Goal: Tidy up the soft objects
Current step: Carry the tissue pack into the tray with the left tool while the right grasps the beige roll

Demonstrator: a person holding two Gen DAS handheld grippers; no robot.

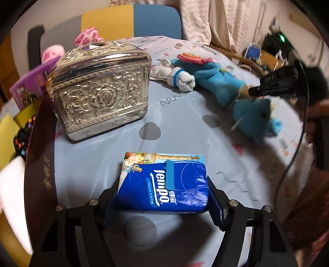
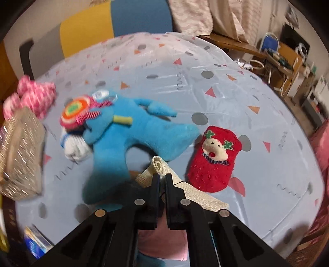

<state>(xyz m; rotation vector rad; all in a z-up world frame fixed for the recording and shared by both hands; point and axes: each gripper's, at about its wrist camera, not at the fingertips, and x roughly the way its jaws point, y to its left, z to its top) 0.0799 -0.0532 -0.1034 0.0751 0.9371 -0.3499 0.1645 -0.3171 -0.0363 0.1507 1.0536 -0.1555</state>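
A blue Tempo tissue pack is clamped between the blue pads of my left gripper, just above the patterned tablecloth. In the right wrist view my right gripper is shut on a cream woven strap next to the blue plush toy. A red reindeer sock lies just right of it. A white rolled sock rests against the toy's left side. From the left wrist view, the right gripper sits over the blue plush toy, and the white sock lies behind.
An embossed silver box stands at the left, with a pink plush and a purple book behind it. A dark brown board rises along the left edge. A yellow and blue chair stands beyond the table.
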